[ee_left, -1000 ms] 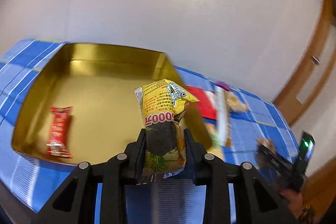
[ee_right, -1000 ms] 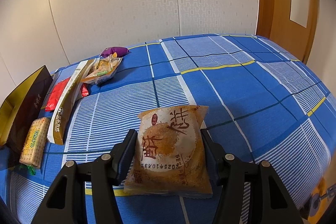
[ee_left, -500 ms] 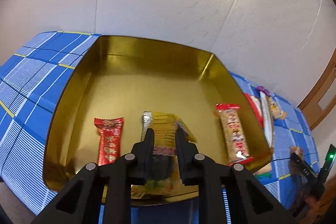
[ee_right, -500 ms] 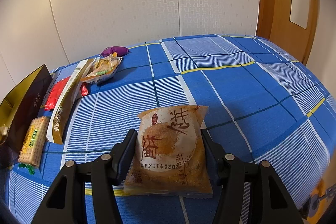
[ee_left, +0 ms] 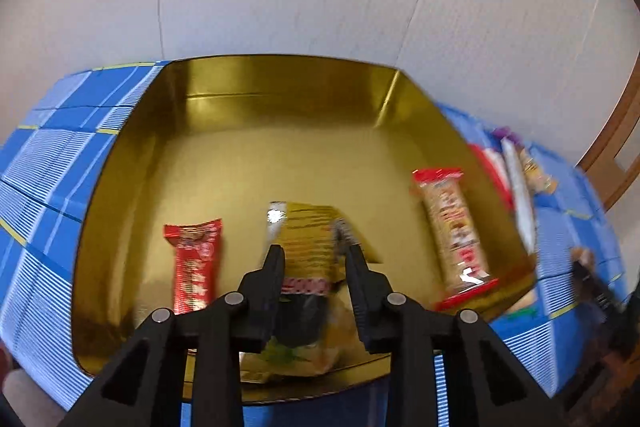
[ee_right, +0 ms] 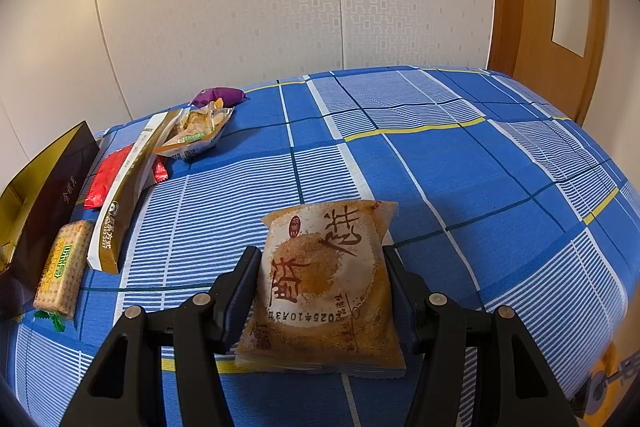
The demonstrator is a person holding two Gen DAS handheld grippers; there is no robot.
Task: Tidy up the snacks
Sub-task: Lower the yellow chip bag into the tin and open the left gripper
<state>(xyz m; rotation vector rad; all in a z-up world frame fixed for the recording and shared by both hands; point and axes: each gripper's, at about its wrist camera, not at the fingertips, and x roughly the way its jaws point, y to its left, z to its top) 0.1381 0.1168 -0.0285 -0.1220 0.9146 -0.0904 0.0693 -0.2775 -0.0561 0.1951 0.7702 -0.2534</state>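
Observation:
In the left wrist view a gold box (ee_left: 280, 87) stands on the blue checked cloth. Inside lie a red bar (ee_left: 194, 261) at left, a long red-ended cracker pack (ee_left: 454, 235) at right, and a yellow packet (ee_left: 310, 247) in the middle. My left gripper (ee_left: 314, 255) is open, its fingers spread either side of the yellow packet, which rests on the box floor. In the right wrist view my right gripper (ee_right: 320, 259) is shut on an orange round-cake packet (ee_right: 324, 287), held just above the cloth.
Left of the right gripper lie a green-lettered cracker pack (ee_right: 62, 269), a long white-and-gold pack (ee_right: 124, 195), a red packet (ee_right: 106, 177), a clear-wrapped snack (ee_right: 198, 133) and a purple packet (ee_right: 218, 97). The box's dark outer wall (ee_right: 52, 195) stands at far left. A wooden door (ee_right: 536, 7) is at right.
My left gripper carried the yellow packet down into the gold box and opened, leaving it on the floor between the two red snacks. The right gripper has held still with its packet.

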